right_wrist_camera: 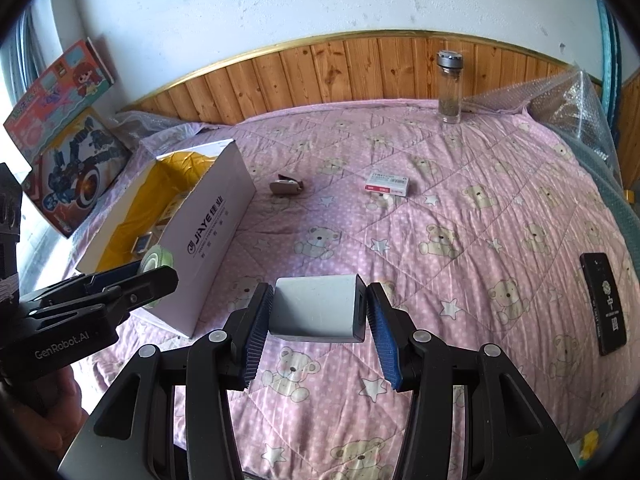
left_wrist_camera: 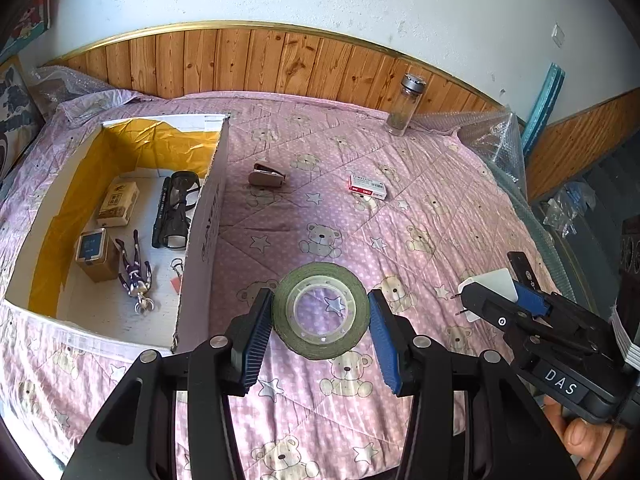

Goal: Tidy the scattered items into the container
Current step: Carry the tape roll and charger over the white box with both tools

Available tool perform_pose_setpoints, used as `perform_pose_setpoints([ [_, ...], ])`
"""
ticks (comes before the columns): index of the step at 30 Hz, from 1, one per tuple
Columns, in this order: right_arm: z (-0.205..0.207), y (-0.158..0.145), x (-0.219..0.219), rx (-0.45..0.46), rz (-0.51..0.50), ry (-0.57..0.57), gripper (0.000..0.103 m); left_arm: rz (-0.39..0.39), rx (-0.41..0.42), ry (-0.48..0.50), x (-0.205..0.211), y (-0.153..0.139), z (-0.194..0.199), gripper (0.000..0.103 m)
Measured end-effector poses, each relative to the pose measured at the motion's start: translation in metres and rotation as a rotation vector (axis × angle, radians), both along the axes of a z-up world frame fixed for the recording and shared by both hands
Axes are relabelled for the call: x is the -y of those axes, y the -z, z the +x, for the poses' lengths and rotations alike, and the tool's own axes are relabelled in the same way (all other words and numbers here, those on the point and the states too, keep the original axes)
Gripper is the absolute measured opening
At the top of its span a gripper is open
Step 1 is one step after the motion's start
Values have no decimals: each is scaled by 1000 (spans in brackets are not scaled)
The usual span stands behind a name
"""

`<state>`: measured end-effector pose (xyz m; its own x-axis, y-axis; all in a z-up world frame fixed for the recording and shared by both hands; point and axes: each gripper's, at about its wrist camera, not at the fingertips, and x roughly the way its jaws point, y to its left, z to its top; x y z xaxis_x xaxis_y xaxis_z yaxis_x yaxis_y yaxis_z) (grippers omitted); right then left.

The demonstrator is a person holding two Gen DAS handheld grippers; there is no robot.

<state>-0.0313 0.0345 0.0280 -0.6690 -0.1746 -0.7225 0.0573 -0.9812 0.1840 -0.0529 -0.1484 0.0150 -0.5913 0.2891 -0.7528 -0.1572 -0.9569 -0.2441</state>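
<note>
My left gripper (left_wrist_camera: 320, 296) is shut on a green tape roll (left_wrist_camera: 320, 350), held just right of the white cardboard box (left_wrist_camera: 202, 240) with yellow lining. From the right wrist view the roll (right_wrist_camera: 157, 259) hangs at the box's near corner (right_wrist_camera: 212, 236). My right gripper (right_wrist_camera: 320, 287) is shut on a white plug adapter (right_wrist_camera: 318, 308) above the pink bear quilt. A stapler (left_wrist_camera: 266, 176), a red-and-white staple box (left_wrist_camera: 368, 187) and a black remote (right_wrist_camera: 604, 304) lie loose on the quilt. The box holds a tissue pack (left_wrist_camera: 118, 200), glasses (left_wrist_camera: 180, 204), a small carton (left_wrist_camera: 94, 252) and a figurine keychain (left_wrist_camera: 136, 272).
A glass bottle (left_wrist_camera: 406, 106) with a metal lid stands by the wooden wall panel at the back. Bubble wrap (right_wrist_camera: 576, 108) covers the bed's right corner. Toy boxes (right_wrist_camera: 68, 132) lean against the wall on the left. A hand (left_wrist_camera: 588, 436) holds the right gripper.
</note>
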Motion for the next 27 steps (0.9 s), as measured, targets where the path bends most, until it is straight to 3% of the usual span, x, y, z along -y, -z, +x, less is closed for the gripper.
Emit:
perform_pose_setpoints([
  [11,-2,-17,25,-27,14,-51,50,40,-17,-25,25,-10,5,49],
  [27,-16,-40,81,-73,28,-169,50,95,-75,-131,93,-37,6,49],
])
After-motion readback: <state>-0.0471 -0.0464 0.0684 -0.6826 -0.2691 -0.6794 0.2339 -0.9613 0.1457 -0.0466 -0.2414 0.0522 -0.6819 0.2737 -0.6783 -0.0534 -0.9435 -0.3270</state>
